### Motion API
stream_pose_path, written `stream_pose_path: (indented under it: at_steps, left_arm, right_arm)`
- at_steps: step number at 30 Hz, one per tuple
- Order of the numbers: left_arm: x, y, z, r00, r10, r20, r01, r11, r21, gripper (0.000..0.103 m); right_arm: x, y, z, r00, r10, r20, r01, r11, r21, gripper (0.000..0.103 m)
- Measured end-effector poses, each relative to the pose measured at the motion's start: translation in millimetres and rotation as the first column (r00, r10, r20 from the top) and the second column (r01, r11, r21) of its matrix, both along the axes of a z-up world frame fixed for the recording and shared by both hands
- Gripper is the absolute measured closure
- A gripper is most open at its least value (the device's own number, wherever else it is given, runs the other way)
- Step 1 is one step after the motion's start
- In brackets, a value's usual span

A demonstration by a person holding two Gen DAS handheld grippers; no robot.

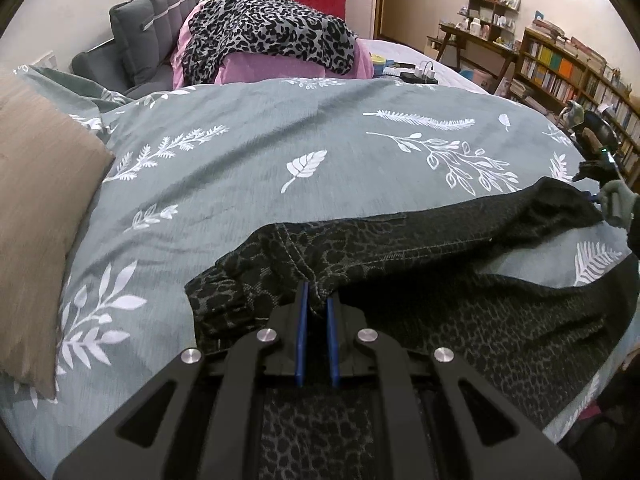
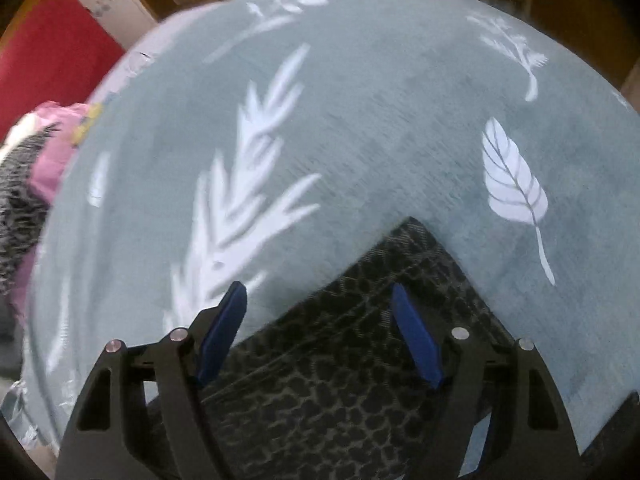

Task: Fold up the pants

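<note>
Tan fabric marks the far left: a cushion (image 1: 36, 208) lying on the grey-green duvet (image 1: 248, 160) with its white leaf print. Behind it, at the head of the bed, sits a grey padded headrest (image 1: 148, 36), and beside that a leopard-print blanket (image 1: 272, 36) draped over something pink.

Moving toward the middle, the pants (image 1: 400, 248), dark with a faint spotted pattern, lie spread across the near side of the duvet. The left gripper (image 1: 317, 300) is clamped on a bunched fold of them at a stitched seam, its blue pads drawn close together with cloth between.

Further right, one leg of the pants stretches out toward the bed's edge, where the right gripper (image 1: 596, 196) shows only partly in the left wrist view. From its own camera the right gripper (image 2: 320, 304) is spread wide, hovering over a corner of the pants (image 2: 360, 340) with nothing pinched between the pads. Bookshelves (image 1: 568, 68) line the wall on the right.
</note>
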State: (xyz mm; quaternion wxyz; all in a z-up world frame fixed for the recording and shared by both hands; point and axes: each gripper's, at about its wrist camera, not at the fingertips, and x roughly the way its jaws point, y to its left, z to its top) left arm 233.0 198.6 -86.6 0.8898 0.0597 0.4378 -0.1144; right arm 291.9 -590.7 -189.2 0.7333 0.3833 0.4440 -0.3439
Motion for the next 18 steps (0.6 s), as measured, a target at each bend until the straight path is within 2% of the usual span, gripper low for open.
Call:
stream_pose_path:
  at_steps: [4, 6, 9, 11, 12, 14, 18]
  left_arm:
    - [-11, 1, -4, 1.000, -0.004, -0.023, 0.004, 1.000, -0.008, 0.095]
    - [-18, 2, -5, 1.000, -0.004, -0.031, 0.004, 1.000, -0.008, 0.095]
    - [-22, 5, -5, 1.000, 0.001, -0.027, -0.002, 1.000, -0.013, 0.095]
    - [-25, 8, -3, 1.000, 0.014, -0.018, -0.014, 1.000, -0.024, 0.095]
    - [-25, 10, -2, 1.000, 0.022, -0.010, -0.022, 0.999, -0.030, 0.095]
    - [-26, 13, 0, 0.999, 0.032, -0.003, -0.032, 0.999, -0.036, 0.095]
    - [-26, 16, 7, 0.999, 0.036, 0.016, -0.035, 0.998, -0.046, 0.095]
  right_arm:
    - [10, 6, -2, 0.996, 0.011, -0.091, -0.015, 0.999, -0.045, 0.032]
    - [13, 8, -4, 0.993, 0.014, -0.119, -0.022, 0.998, -0.062, 0.038]
    - [11, 11, -4, 0.988, 0.015, -0.156, -0.032, 0.994, -0.108, 0.065]
    - [1, 10, -1, 0.987, 0.004, -0.158, -0.024, 0.992, -0.125, 0.094]
    - [-6, 9, 1, 0.991, 0.001, -0.134, -0.017, 0.993, -0.118, 0.098]
    - [-24, 9, 9, 0.997, -0.011, -0.077, 0.003, 0.994, -0.110, 0.099]
    - [-68, 21, 40, 1.000, -0.009, 0.017, 0.012, 0.985, -0.174, 0.099]
